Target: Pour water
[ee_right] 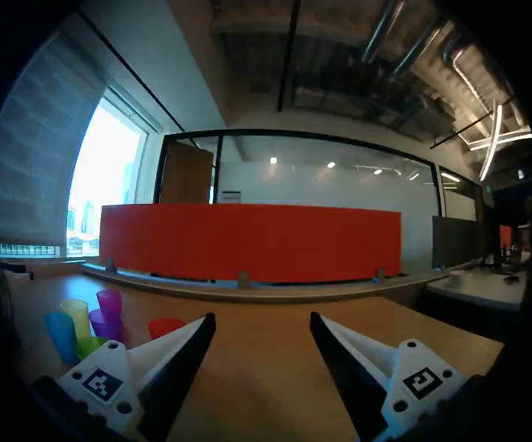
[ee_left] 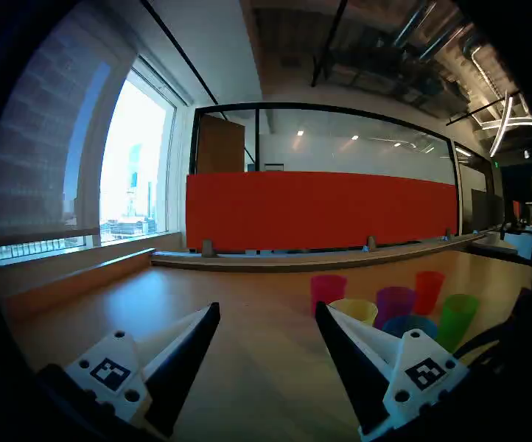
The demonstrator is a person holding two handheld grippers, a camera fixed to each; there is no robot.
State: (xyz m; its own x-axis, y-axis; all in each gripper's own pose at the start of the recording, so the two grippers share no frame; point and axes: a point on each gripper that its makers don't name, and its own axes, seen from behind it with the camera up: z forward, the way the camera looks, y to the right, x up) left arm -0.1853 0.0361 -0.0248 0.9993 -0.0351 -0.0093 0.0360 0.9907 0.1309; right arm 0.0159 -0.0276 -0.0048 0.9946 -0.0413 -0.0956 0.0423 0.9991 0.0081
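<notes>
Several coloured plastic cups stand grouped on the wooden table. In the left gripper view they sit ahead to the right: a pink cup (ee_left: 328,289), a yellow cup (ee_left: 354,309), a purple cup (ee_left: 394,304), a red cup (ee_left: 428,290), a green cup (ee_left: 457,320) and a blue cup (ee_left: 409,324) partly behind my right finger. My left gripper (ee_left: 266,313) is open, empty, low over the table, left of the cups. In the right gripper view the cups lie at the left: blue cup (ee_right: 61,335), yellow cup (ee_right: 77,317), purple cup (ee_right: 109,305), red cup (ee_right: 165,326). My right gripper (ee_right: 262,320) is open and empty.
The wooden table (ee_left: 266,368) runs to a raised ledge with an orange partition (ee_left: 317,210) behind it. A bright window (ee_left: 130,184) is at the left. A second desk with dark monitors (ee_right: 457,239) stands at the right in the right gripper view.
</notes>
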